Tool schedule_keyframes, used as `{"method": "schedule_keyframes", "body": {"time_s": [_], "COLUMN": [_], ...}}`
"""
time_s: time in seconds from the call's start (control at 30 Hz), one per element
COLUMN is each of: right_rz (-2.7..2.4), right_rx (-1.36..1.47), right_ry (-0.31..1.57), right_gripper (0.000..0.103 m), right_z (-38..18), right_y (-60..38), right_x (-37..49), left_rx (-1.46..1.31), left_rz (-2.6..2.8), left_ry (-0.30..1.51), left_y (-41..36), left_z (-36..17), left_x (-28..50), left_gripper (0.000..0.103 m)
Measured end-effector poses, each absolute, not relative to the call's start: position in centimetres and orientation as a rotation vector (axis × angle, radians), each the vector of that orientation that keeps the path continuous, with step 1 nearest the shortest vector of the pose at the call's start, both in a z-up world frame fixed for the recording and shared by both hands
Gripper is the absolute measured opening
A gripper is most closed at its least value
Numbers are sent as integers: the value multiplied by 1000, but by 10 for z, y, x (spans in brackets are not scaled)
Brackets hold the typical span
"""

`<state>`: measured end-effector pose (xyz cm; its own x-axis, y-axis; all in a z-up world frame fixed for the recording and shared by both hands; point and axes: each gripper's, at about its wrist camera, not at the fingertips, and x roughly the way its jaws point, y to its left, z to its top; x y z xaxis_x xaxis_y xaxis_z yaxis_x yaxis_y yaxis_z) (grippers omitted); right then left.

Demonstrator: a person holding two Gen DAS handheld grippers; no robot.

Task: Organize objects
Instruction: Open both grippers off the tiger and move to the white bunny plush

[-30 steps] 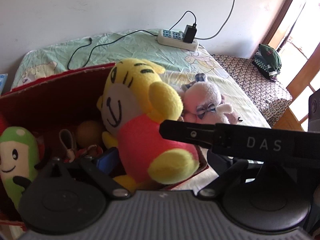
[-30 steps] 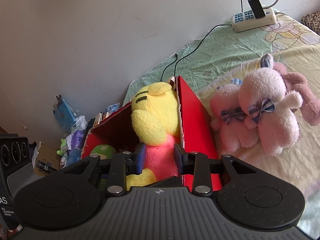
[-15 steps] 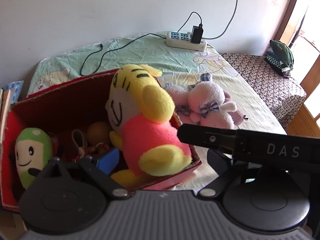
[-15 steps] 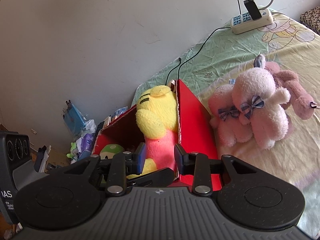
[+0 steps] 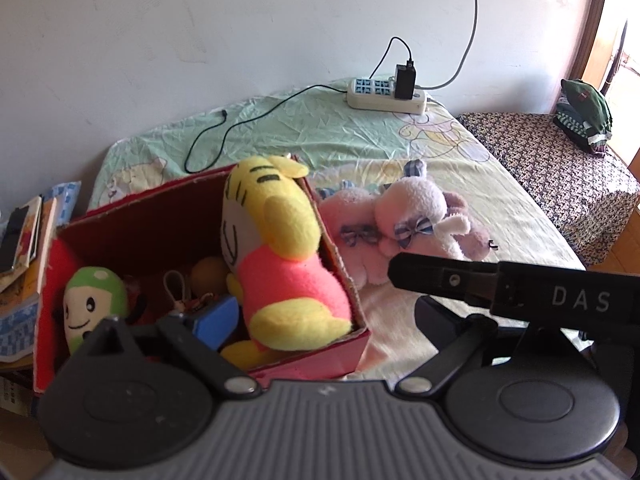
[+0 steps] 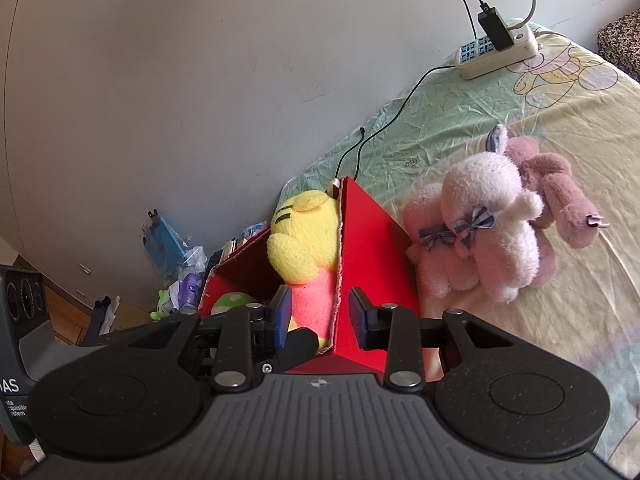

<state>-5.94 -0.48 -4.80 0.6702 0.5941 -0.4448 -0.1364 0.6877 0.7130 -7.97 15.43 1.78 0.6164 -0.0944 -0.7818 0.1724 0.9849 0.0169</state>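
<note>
Red cardboard box (image 5: 348, 276): open-topped, on the bed (image 5: 500, 208) at its near left corner.
Box contents: a yellow tiger plush in a pink shirt (image 5: 280, 256) leans against the right wall, head above the rim; a green-capped plush with a smiling face (image 5: 94, 300) is at the left; between them lie a brown ball (image 5: 208, 272), a looped cord and a blue item, partly hidden.
Outside the box: pink plush toys with plaid bows (image 6: 480, 236) lie in a heap on the sheet just right of the box.
Further off: a power strip (image 5: 386, 96) with a charger and cable sits near the wall; books (image 5: 24, 236) are stacked left of the box.
Left hand-held gripper (image 5: 316, 326): spread wide, empty; one finger over the box, the other over the bed.
Right hand-held gripper (image 6: 320, 314): parted, empty, straddling the box's right wall without touching it.
Open room: bare sheet right of the pink toys.
</note>
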Motion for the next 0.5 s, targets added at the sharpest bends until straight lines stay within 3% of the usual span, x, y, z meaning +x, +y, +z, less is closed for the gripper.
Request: {"method": "schedule_keyframes", "body": {"time_s": [0.5], "right_rz": [422], "right_rx": [713], "right_ry": [723], "right_gripper": [37], "right_z": [-54], "right_y": [-76], "right_x": [-64], "left_rx": [126], "left_rz": [-154], "left_ry": [866], "left_y": [83], "left_z": [20], "left_x": [-79], "left_gripper": [100]}}
